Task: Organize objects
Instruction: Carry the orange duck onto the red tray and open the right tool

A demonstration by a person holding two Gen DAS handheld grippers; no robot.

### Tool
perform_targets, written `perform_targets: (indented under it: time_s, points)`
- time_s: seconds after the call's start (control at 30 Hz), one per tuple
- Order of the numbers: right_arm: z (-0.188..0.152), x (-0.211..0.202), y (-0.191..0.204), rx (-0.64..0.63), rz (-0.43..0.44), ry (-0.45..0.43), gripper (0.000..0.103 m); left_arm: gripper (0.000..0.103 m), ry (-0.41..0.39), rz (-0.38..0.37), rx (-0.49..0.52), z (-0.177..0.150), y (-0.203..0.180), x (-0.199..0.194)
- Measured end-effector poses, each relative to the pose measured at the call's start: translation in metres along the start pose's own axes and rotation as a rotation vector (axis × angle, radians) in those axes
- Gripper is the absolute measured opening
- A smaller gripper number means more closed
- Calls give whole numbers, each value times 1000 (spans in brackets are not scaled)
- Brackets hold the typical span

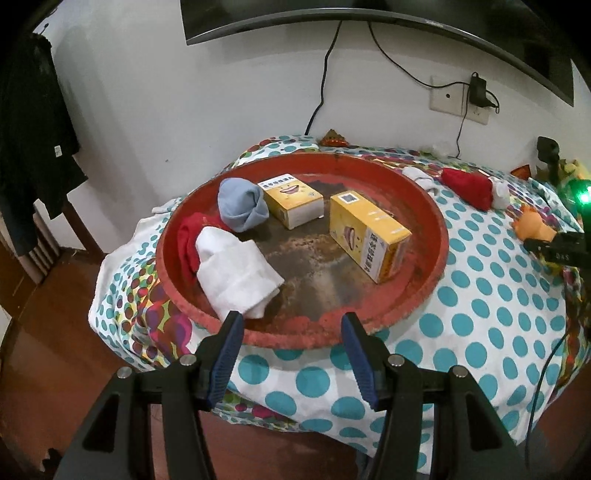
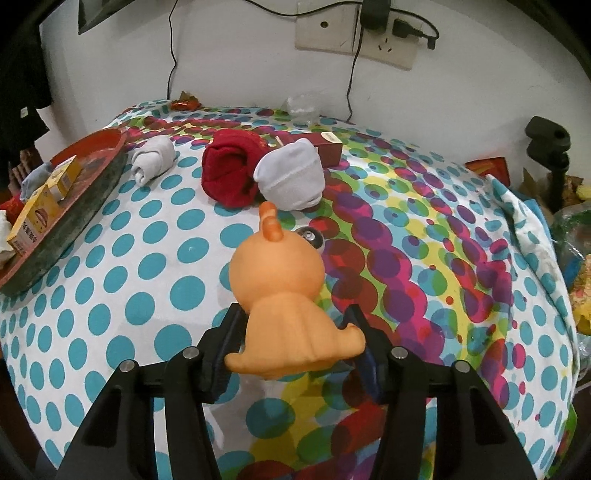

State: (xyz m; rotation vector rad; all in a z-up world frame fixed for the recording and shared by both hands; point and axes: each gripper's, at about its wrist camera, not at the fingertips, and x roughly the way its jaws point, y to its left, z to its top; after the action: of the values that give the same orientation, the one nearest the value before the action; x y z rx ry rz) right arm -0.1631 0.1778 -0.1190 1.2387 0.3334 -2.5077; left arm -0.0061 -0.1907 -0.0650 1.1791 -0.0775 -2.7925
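Note:
A round red tray (image 1: 439, 236) on the dotted tablecloth holds two yellow boxes (image 1: 293, 201) (image 1: 369, 236), a blue-grey sock roll (image 1: 240, 206), a white sock bundle (image 1: 236, 273) and a red sock (image 1: 188, 240). My left gripper (image 1: 291, 321) hangs open and empty over the tray's near rim. My right gripper (image 2: 295, 310) is shut on an orange rubber toy (image 2: 277, 273), its pads against the toy's lower body. Beyond the toy lie a red sock roll (image 2: 229, 173), a white sock roll (image 2: 291, 181) and a small grey sock roll (image 2: 153, 158).
A dark red box (image 2: 327, 147) lies behind the white sock roll. A small shiny round object (image 2: 312, 238) sits just past the toy. Cables and a wall socket (image 2: 332, 33) run behind the table. A black stand (image 2: 546, 147) and clutter crowd the right edge.

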Motion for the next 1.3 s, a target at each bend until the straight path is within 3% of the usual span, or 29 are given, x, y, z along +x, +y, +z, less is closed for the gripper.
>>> perform_targets:
  time_s: [0.2, 0.47, 0.97, 1.2, 1.3]
  points:
    - [-1, -7, 12, 24, -36, -10, 52, 56, -27, -7, -18, -6, 9, -3]
    - [6, -21, 45, 21, -9, -37, 52, 56, -30, 9, -56, -8, 26, -4]
    - [40, -49, 144, -125, 128, -101, 52, 56, -40, 6, -99, -6, 37, -7]
    - [58, -43, 186, -198, 169, -104, 52, 56, -48, 6, -136, -5, 48, -11]
    - [64, -36, 203, -238, 147, -92, 52, 56, -49, 11, -146, -5, 52, -12]
